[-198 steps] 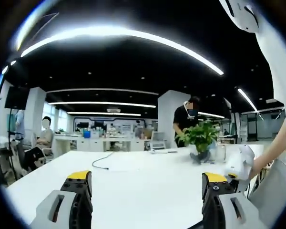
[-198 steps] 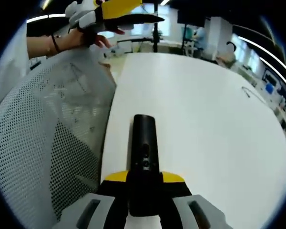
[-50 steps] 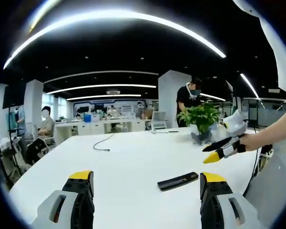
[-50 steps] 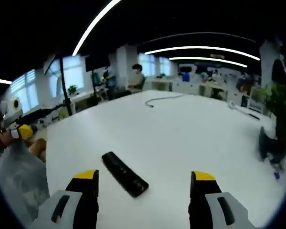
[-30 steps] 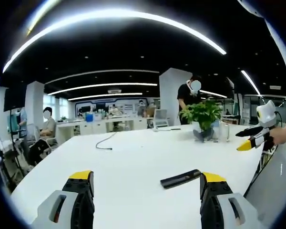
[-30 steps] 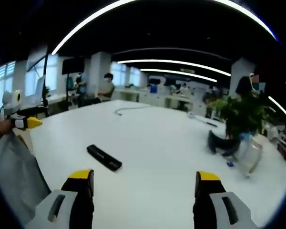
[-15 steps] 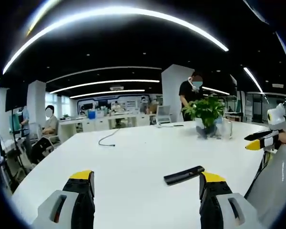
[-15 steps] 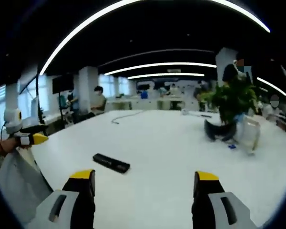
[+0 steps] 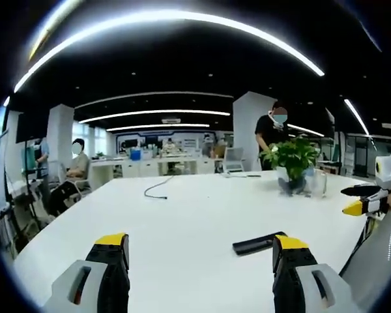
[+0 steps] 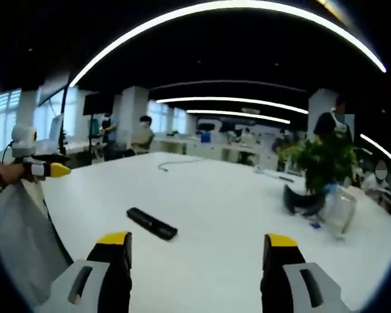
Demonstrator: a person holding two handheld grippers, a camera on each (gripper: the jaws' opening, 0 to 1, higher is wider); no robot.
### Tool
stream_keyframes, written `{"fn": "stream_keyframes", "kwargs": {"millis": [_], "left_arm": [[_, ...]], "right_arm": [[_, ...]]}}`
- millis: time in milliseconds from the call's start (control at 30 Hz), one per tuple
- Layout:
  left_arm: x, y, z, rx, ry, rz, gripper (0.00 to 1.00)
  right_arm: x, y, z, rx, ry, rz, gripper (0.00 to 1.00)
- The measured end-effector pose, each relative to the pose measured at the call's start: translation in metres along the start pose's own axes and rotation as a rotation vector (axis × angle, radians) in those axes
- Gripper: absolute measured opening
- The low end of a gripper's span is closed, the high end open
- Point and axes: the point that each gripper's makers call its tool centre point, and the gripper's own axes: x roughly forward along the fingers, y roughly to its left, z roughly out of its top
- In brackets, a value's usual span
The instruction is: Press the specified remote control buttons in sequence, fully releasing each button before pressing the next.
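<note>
Left gripper (image 9: 202,251) is spread wide with nothing between its jaws, low over the white table (image 9: 182,215). Just ahead of its right jaw lies the black remote (image 9: 259,243), flat on the table, its near end cut off behind that jaw's yellow tip; its buttons are too small to make out. Further right, the right gripper (image 9: 360,199) comes in from the edge, yellow-tipped, its jaws seen side-on (gap hard to judge from here). Beyond, a cable (image 9: 158,189) trails ahead and a potted plant (image 9: 293,163) stands far right.

In the right gripper view, the right gripper (image 10: 199,251) is released, jaws well apart. The remote (image 10: 152,223) lies whole ahead of its left jaw, apart from it. The left gripper (image 10: 42,168) shows at far left, and the plant (image 10: 316,173) far right, blurred.
</note>
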Motion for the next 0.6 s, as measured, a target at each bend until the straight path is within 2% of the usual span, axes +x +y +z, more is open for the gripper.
{"fn": "stream_keyframes", "kwargs": {"millis": [167, 300, 467, 600], "left_arm": [[0.0, -0.004, -0.003, 0.02, 0.019, -0.01, 0.94], [-0.001, -0.004, -0.001, 0.004, 0.006, -0.014, 0.94], [0.001, -0.01, -0.012, 0.019, 0.06, -0.046, 0.94], [0.001, -0.013, -0.013, 0.011, 0.064, -0.065, 0.93]], "right_arm": [[-0.002, -0.005, 0.001, -0.006, -0.008, -0.026, 0.82], [-0.001, -0.004, -0.001, -0.031, 0.011, -0.025, 0.81], [0.0, -0.005, -0.005, -0.028, 0.039, -0.027, 0.81], [-0.001, -0.007, -0.004, -0.033, 0.035, -0.041, 0.82]]}}
